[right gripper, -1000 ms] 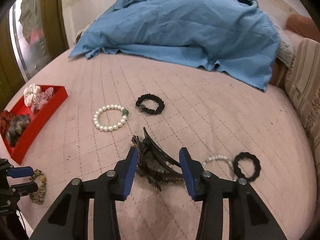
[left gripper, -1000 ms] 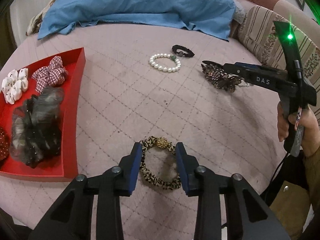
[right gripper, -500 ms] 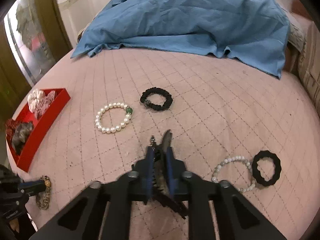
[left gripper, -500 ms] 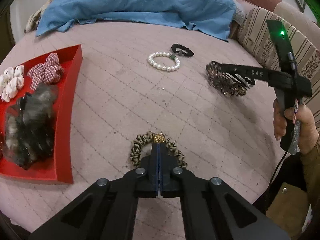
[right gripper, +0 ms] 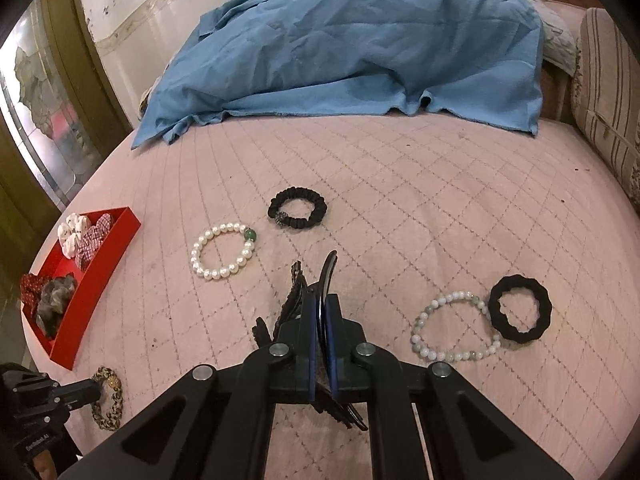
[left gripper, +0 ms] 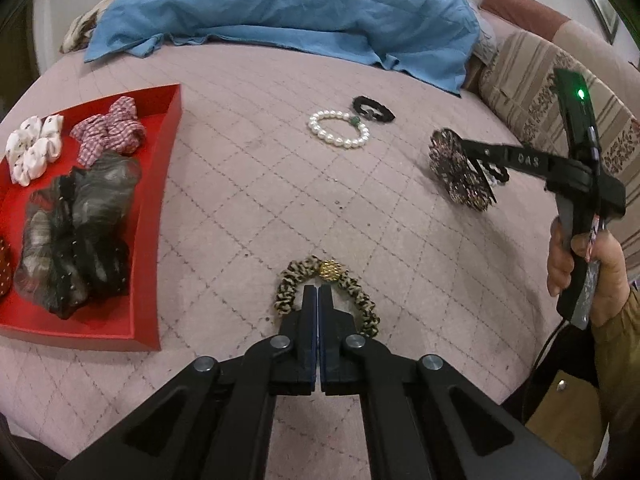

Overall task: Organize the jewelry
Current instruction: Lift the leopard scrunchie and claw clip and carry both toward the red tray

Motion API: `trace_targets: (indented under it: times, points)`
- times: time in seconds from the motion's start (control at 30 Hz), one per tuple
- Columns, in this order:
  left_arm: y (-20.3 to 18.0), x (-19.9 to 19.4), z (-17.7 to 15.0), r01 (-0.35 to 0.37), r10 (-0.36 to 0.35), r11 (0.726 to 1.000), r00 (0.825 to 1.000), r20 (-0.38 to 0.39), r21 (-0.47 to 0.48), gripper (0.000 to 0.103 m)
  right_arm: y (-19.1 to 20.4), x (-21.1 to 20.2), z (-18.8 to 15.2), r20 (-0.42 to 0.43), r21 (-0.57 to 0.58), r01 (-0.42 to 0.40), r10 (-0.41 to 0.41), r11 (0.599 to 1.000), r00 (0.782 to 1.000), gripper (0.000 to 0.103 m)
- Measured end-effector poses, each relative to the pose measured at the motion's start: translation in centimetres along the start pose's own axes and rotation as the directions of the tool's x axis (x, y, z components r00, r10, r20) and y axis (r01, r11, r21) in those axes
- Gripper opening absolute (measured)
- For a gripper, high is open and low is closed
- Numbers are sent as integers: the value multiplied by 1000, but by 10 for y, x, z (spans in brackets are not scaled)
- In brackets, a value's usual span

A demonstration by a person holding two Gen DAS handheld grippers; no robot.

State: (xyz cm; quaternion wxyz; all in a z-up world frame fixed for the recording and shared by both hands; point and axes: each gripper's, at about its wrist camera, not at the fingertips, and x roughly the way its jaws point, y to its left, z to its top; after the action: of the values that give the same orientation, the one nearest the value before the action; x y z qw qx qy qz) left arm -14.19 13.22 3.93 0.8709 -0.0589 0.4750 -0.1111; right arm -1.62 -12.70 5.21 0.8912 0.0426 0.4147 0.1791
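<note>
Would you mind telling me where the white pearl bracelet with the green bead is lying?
The pearl bracelet lies on the pink quilt, left of centre in the right wrist view, beside the black scrunchie.

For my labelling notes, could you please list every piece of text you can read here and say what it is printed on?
"DAS" – white letters on the arm of the right tongs, seen from the left wrist.
White lettering on the left tongs' body in the right wrist view – too small and blurred to read.
No other text shows.
</note>
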Motion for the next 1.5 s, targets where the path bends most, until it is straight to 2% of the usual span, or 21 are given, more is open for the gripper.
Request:
trace_targets:
  times: [0.03, 0.1, 0.13, 0.2, 0.27, 0.57, 0.6, 0.63, 0.7, 1.0, 1.5]
  points:
    - [1, 0, 0, -7, 7, 1000, 1000, 0, -5, 16, 1, 0, -1, -1, -2, 0, 0, 1000, 1000, 5]
    - [4, -2, 0, 0, 1, 1000, 1000, 19, -17, 31, 2, 0, -2, -3, -2, -4, 4, 1000, 1000, 6]
    - [3, -3, 0, -8, 8, 1000, 1000, 27, -18, 35, 2, 0, -3, -3, 2, -5, 5, 1000, 1000, 6]
    - [1, -4, 0, -52, 52, 999, 998, 42, 3, 36, 2, 1, -4, -6, 0, 1, -1, 1000, 1000, 6]
    - [0, -2, 0, -77, 76, 997, 996, 41, 18, 36, 1, 6, -5, -23, -2, 5, -5, 1000, 1000, 6]
    - [1, 7, -2, -76, 75, 996, 997, 29, 38, 35, 2, 14, -8, -43, -8, 17, -17, 1000, 999, 6]
    - [1, 8, -2, -77, 75, 996, 997, 28, 38, 27, 2, 15, -8, -47, -2, 14, -15, 1000, 999, 7]
    - [0, 8, -3, -89, 88, 995, 996, 24, 41, 14, 1, 16, -9, -50, 5, 12, -11, 1000, 999, 7]
    - [1, 9, -4, -96, 95, 994, 995, 23, 45, 7, -4, 18, -9, -59, 36, -1, 3, 999, 998, 7]
    - [9, -4, -3, -44, 44, 999, 999, 27, -7, 6, -12, 1, -8, 5, 116, -6, 6, 993, 1000, 5]
    - [20, -68, 13, -3, 12, 999, 984, 175, -52, 6, 11, -29, -23, 72, 98, -19, 12, 995, 997, 5]
